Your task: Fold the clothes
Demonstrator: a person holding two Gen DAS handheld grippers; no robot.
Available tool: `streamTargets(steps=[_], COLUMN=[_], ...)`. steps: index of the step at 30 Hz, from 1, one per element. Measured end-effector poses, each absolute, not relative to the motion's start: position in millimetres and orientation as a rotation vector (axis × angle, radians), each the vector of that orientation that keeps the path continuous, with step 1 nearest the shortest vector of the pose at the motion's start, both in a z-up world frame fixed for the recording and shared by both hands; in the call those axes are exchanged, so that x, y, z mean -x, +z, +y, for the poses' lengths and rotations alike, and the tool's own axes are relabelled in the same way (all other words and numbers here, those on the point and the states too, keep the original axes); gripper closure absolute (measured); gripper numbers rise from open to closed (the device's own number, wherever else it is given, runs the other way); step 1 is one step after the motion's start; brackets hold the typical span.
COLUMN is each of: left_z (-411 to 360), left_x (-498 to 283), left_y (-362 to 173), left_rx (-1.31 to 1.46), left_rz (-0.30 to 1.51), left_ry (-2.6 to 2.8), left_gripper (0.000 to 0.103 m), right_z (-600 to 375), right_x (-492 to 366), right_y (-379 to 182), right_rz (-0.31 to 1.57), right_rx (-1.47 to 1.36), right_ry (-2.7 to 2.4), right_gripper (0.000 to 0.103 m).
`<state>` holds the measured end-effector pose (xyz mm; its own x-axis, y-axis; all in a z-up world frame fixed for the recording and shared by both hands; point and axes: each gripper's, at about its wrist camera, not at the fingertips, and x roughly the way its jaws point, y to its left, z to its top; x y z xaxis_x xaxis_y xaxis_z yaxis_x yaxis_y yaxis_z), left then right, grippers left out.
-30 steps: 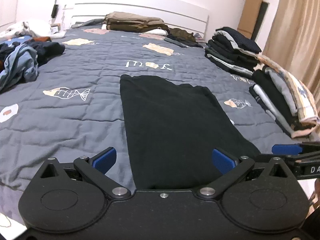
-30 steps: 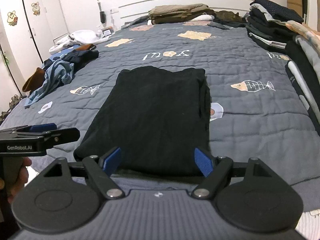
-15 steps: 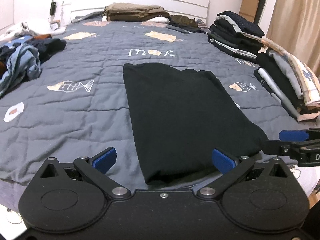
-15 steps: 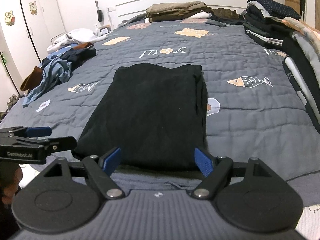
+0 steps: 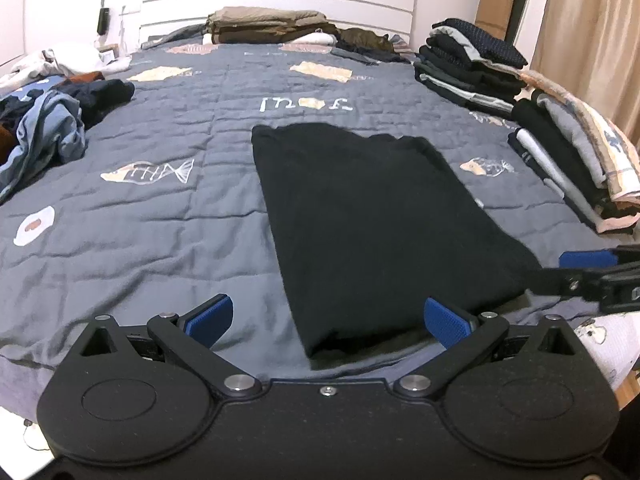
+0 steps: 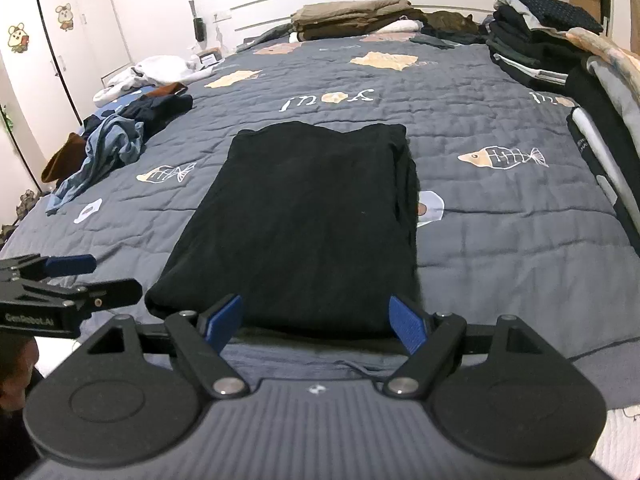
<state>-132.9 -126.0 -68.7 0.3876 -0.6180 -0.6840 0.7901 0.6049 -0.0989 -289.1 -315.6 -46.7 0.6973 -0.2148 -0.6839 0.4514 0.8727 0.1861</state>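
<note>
While the black garment (image 6: 304,224) is lying folded lengthwise on the bed (image 6: 500,248), both hand-held grippers, left (image 5: 326,318) and right (image 6: 316,320), are hovering wide open and empty. The next move is likely calling for gripping its near edge and folding it toward the far end.

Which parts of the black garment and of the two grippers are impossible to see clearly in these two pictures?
- Black garment, right wrist view: its near edge is hidden behind the right gripper.
- Its type: not visible in either view, since the folds hide the inside.
- Left gripper, right wrist view: cut off by the left edge.
</note>
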Motion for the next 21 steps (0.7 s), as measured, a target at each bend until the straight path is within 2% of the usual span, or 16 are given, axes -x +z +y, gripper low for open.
streamTargets(steps=[21], left_z=[-129.8], left_x=[132.6], left_y=[-67.3], left_rx=[-0.238], left_rz=[0.746], left_ry=[-0.914], left_gripper=[0.0], right_z=[-322.2], right_x=[288.9], right_y=[-49.9], right_rz=[0.708], right_rx=[-0.38], right_ry=[-0.376], right_gripper=[0.023])
